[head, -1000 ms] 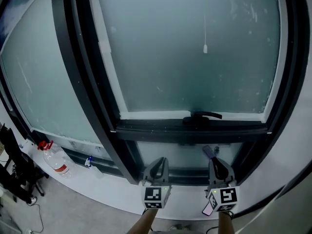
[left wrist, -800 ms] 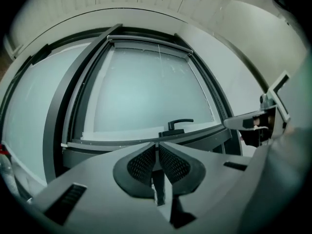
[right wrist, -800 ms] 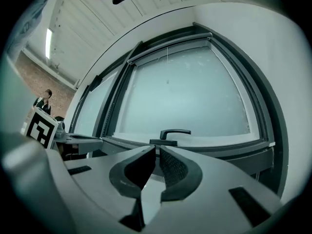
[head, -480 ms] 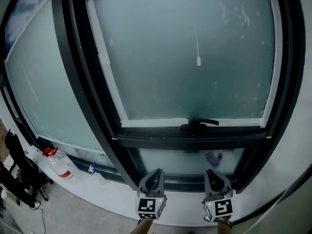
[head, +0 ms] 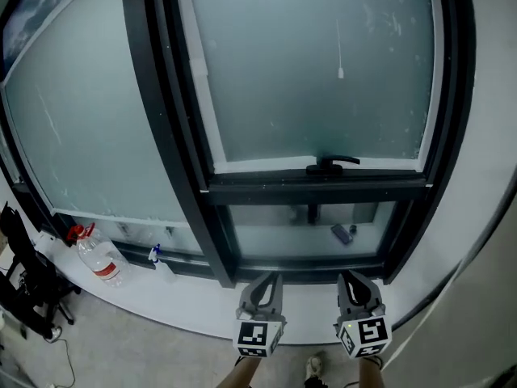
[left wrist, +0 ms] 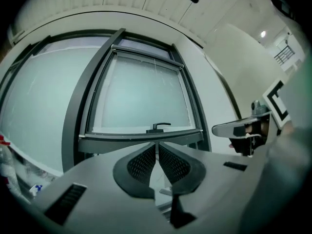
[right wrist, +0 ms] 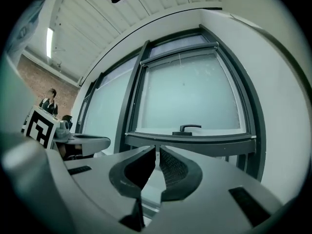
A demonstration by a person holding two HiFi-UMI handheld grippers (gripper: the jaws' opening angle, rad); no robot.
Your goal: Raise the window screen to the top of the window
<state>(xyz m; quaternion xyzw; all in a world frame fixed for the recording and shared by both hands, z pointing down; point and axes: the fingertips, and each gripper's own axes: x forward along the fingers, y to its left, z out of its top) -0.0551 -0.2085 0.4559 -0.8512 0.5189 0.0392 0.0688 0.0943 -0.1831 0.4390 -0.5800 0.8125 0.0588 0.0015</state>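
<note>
The window [head: 315, 71] is a dark-framed sash with a frosted, white-edged panel. A thin pull cord with a white bead [head: 340, 73] hangs down its middle. A black handle [head: 331, 165] sits on the bottom rail, also seen as the handle [left wrist: 158, 127] and the handle [right wrist: 187, 128]. My left gripper [head: 265, 285] and right gripper [head: 354, 284] are side by side below the sill, apart from the window. Both point at it. The left gripper [left wrist: 157, 145] is shut and holds nothing. The right gripper [right wrist: 157, 149] is likewise shut and empty.
A clear bottle with a red cap [head: 97, 261] and a small blue-topped spray bottle [head: 159, 261] stand on the ledge at the left. A small dark object [head: 342, 234] lies behind the lower pane. A black stand [head: 20, 281] is at far left. A person [right wrist: 48, 101] stands far back.
Both grippers have drawn back from the lower pane to below the sill, staying shut. The head view has shifted, so the window sits higher and farther away.
</note>
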